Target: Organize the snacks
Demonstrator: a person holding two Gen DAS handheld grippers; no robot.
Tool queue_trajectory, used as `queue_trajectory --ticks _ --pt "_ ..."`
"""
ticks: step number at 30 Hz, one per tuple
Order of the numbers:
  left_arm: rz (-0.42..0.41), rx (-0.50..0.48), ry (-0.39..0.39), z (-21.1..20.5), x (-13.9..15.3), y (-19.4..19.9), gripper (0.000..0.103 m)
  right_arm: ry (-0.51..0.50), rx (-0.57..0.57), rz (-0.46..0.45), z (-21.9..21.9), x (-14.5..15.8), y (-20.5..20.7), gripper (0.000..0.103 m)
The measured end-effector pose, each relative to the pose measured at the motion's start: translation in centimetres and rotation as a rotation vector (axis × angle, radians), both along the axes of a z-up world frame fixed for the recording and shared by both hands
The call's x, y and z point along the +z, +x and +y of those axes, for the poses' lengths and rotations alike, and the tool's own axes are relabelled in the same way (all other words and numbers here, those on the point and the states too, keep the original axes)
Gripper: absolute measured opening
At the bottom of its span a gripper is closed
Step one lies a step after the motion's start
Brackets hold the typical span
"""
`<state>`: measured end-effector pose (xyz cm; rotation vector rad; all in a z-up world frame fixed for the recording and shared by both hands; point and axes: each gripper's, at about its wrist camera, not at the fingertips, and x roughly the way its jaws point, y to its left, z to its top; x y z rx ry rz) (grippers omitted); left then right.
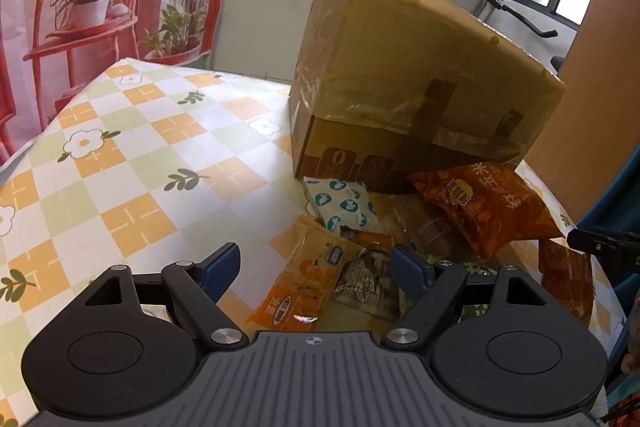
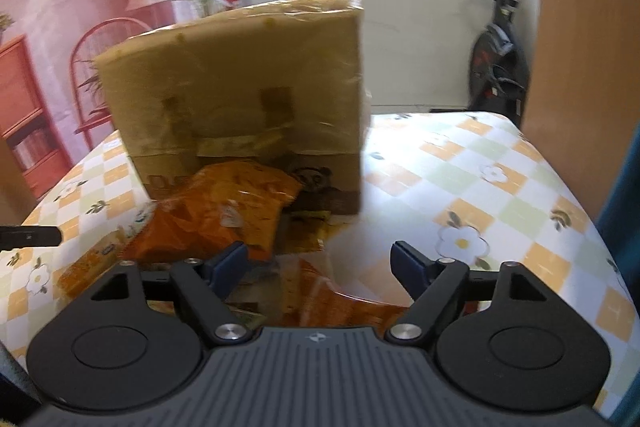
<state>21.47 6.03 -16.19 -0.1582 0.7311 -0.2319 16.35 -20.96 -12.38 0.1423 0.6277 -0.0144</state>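
A pile of snack packets lies on the checked tablecloth in front of a cardboard box (image 1: 416, 83). In the left wrist view I see a large orange bag (image 1: 484, 207), a white packet with blue dots (image 1: 340, 203), a light orange packet (image 1: 304, 283) and a grey-brown packet (image 1: 368, 283). My left gripper (image 1: 316, 267) is open and empty, just above the light orange and grey-brown packets. My right gripper (image 2: 318, 267) is open and empty over an orange packet (image 2: 320, 299), with the large orange bag (image 2: 224, 211) ahead to its left. The box (image 2: 240, 87) stands behind.
The table (image 1: 140, 155) has a flower-pattern cloth and open cloth to the left of the box, and to the right in the right wrist view (image 2: 500, 187). A wooden panel (image 2: 580, 47) stands at the right edge. An exercise bike (image 2: 496, 67) stands beyond the table.
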Motion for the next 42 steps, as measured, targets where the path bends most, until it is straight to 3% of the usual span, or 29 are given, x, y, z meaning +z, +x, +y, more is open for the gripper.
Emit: queue_trajectory --ticks 7,14,16,21,35,42 --pt "0.002 -0.045 -0.032 -1.0 0.4 -0.5 0.083 0.027 -0.011 0.030 -0.4 -0.8 -0.5 0.081" --pt "0.032 -0.154 -0.060 -3.5 0.3 -1.4 0.083 0.049 0.019 0.050 0.3 -0.8 -1.3 0.081" --pt "0.046 -0.189 -0.074 -3.8 0.2 -1.8 0.075 0.064 0.044 0.056 1.0 -0.8 -1.5 0.081" --pt "0.069 -0.239 -0.076 -4.3 0.0 -2.6 0.074 0.082 0.108 0.081 3.3 -1.4 -1.9 0.081" --pt "0.136 -0.277 -0.128 -3.8 -1.3 -3.2 0.074 0.060 0.244 0.133 7.5 -1.7 -3.0 0.080" --pt "0.171 -0.282 -0.143 -4.0 -2.2 -2.4 0.074 0.097 0.268 0.167 8.2 -3.0 -2.4 0.080"
